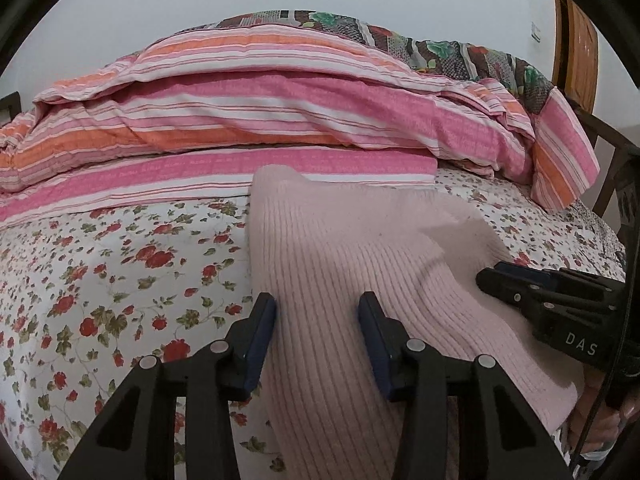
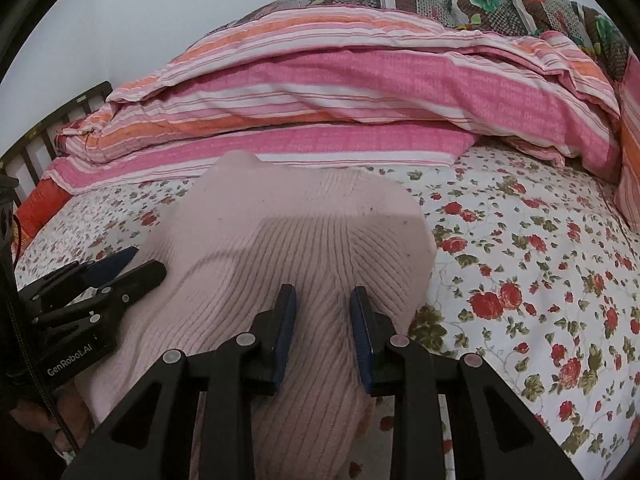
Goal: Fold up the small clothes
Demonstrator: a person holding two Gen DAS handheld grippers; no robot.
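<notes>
A pale pink ribbed knit garment (image 1: pixel 340 248) lies on the floral bedsheet, reaching from the near edge toward the striped quilt; it also shows in the right wrist view (image 2: pixel 288 240). My left gripper (image 1: pixel 318 312) is open and empty, its fingers standing over the garment's left edge near the front. My right gripper (image 2: pixel 323 304) is open and empty, over the garment's right part. Each gripper shows in the other's view: the right one at the garment's right edge (image 1: pixel 520 284), the left one at its left edge (image 2: pixel 120 272).
The floral bedsheet (image 1: pixel 120 272) covers the bed on both sides of the garment (image 2: pixel 520 280). A folded pink and orange striped quilt (image 1: pixel 260 120) is piled along the back. A dark bed frame (image 1: pixel 616 168) stands at the right, and a wooden door behind it.
</notes>
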